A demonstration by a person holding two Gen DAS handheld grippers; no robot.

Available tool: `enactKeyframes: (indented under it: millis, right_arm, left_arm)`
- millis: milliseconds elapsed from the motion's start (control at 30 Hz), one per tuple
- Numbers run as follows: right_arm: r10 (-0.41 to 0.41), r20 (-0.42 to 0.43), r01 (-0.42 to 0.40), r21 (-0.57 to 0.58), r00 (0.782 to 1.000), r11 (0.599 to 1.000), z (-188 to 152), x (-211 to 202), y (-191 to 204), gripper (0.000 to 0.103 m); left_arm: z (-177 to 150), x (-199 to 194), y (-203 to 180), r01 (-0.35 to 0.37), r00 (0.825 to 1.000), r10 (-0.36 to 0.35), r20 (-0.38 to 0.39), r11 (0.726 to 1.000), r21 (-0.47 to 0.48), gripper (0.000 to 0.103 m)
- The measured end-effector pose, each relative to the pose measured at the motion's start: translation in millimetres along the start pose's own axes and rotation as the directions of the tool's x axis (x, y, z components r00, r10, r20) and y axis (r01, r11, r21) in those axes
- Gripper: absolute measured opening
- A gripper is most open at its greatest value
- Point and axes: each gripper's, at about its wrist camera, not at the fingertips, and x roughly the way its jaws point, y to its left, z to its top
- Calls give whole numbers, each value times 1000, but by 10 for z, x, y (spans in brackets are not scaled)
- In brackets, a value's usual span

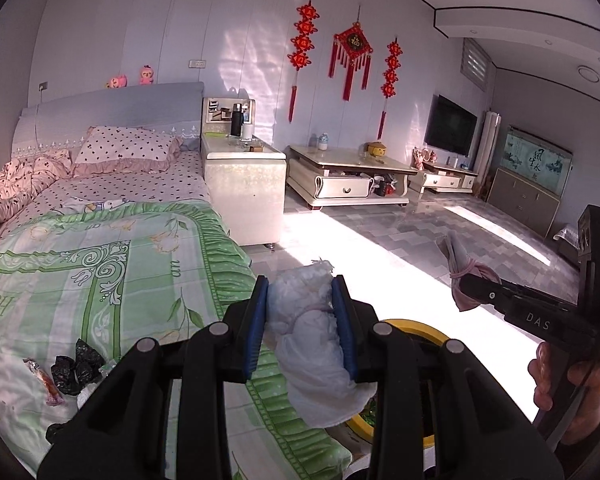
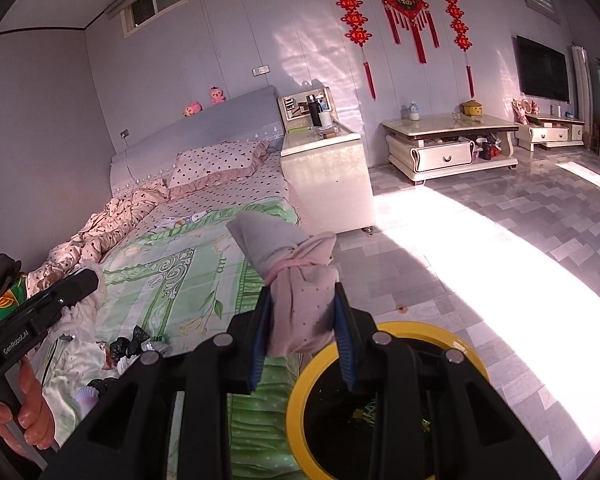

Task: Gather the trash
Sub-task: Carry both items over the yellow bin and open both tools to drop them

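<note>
Left jaws: my left gripper is squeezed tight on a white crumpled wad, which hangs over the yellow-rimmed bin.
Right jaws: my right gripper is clamped on a pink and grey cloth bundle tied with a pink band, held above the bin's rim.
Bin: my own black arms hide most of it; inside is too dark to make out.
Bed: black wrappers and small bits lie near the edge, partly hidden by my gripper.
Hard to see: what the small bits are.
</note>
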Motion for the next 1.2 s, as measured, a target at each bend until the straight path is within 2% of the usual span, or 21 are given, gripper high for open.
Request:
enactKeyframes:
  millis: [400, 733, 1100, 1200]
  right_arm:
    - [-72, -53, 76, 77, 996, 994, -215, 168, -555, 28]
    - [-105, -120, 122, 140, 987, 983, -421, 439, -897, 28]
    - [-131, -181, 166, 193, 975, 967, -619, 618, -1181, 29]
    - [-141, -178, 176, 196, 974, 965, -617, 610, -1203, 30]
  left_arm:
    - [-252, 847, -426, 96, 990, -95, -108, 995, 7, 31]
    - [-611, 1389, -649, 155, 966, -152, -208, 988, -2, 31]
    - [-910, 1785, -754, 209, 933, -208, -294, 978, -26, 34]
    - [-911, 1769, -764, 220, 932, -217, -290, 975, -23, 37]
